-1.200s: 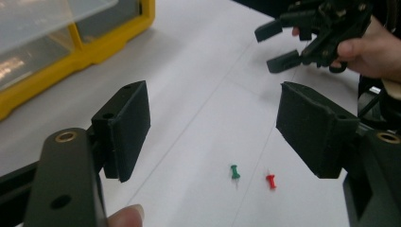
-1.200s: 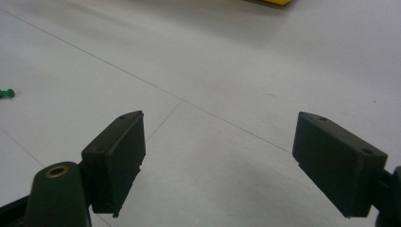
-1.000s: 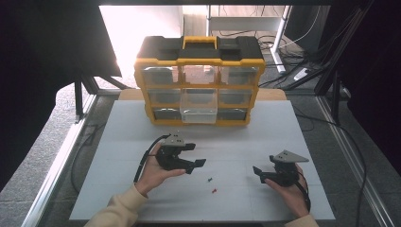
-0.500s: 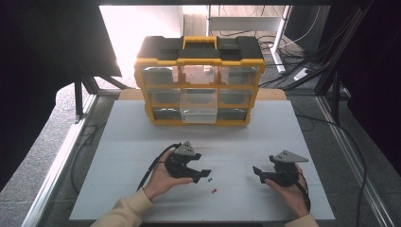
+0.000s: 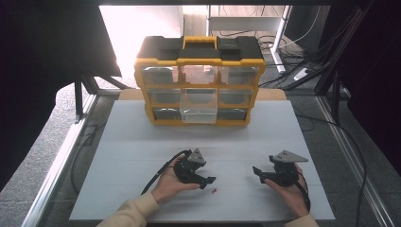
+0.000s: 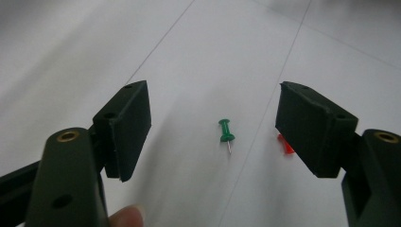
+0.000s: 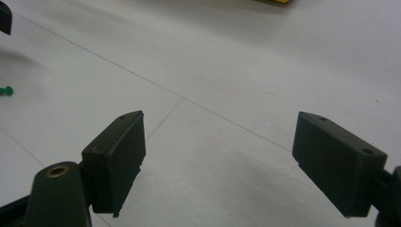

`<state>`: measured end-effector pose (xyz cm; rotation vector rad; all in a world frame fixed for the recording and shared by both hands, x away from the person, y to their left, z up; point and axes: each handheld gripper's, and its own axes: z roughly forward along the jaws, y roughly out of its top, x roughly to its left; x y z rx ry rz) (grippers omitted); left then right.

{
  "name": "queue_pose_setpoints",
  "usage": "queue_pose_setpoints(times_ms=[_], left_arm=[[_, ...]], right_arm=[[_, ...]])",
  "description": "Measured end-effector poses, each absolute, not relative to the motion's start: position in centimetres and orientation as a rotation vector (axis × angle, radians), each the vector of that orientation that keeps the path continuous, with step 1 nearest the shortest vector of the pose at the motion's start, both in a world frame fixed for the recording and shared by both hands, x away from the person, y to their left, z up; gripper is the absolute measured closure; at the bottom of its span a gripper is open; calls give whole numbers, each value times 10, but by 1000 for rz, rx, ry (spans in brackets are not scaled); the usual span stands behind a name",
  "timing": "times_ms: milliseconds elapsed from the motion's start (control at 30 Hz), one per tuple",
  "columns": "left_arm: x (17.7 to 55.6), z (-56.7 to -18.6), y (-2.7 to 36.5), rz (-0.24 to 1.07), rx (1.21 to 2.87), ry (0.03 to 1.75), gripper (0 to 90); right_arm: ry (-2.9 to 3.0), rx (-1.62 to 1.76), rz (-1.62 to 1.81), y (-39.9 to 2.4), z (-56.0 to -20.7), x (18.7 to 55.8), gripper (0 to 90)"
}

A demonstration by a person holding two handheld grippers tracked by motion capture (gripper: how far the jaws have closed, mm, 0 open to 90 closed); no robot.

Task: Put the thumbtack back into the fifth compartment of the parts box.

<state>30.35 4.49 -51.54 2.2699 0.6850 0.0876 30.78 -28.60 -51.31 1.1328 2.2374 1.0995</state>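
Note:
A green push pin (image 6: 226, 135) lies on the white table (image 5: 142, 142), between and just beyond the open jaws of my left gripper (image 6: 215, 109). A red push pin (image 6: 285, 146) lies beside it, half hidden behind the right jaw. In the high view my left gripper (image 5: 208, 181) hangs low over the table, its jaws pointing right, with the red push pin (image 5: 215, 191) just below its tips. My right gripper (image 5: 257, 173) rests at the right, jaws pointing left, open and empty (image 7: 217, 142). The green push pin (image 7: 6, 91) shows far off at its left edge.
A yellow and black organizer box (image 5: 198, 80) with clear drawers stands at the back of the table. Its lower middle drawer (image 5: 199, 108) is pulled out a little. The table's front edge runs close under both hands.
My left gripper has come down and moved right and nearer, ending over the push pins. Its jaws stay wide apart. The right gripper has kept still.

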Motion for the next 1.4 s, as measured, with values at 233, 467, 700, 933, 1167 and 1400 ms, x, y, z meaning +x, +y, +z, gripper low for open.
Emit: queue_pose_setpoints(times_ms=[233, 467, 700, 933, 1167, 1400], left_arm=[[304, -525, 38, 94, 2308, 691, 303], [300, -528, 33, 104, 2347, 655, 411], [299, -528, 32, 129, 2392, 613, 525], [297, -528, 31, 132, 2400, 595, 696], [299, -528, 32, 74, 2393, 586, 832], [299, -527, 34, 73, 2338, 616, 837]], right_arm=[[2238, 1135, 1100, -286, -514, 308, 185], [2237, 1139, 1099, -286, -514, 309, 186], [2237, 1137, 1099, -286, -514, 309, 186], [2236, 1138, 1097, -286, -514, 309, 186], [2235, 1139, 1096, -287, -514, 309, 186], [2234, 1139, 1089, -287, -513, 309, 187]])
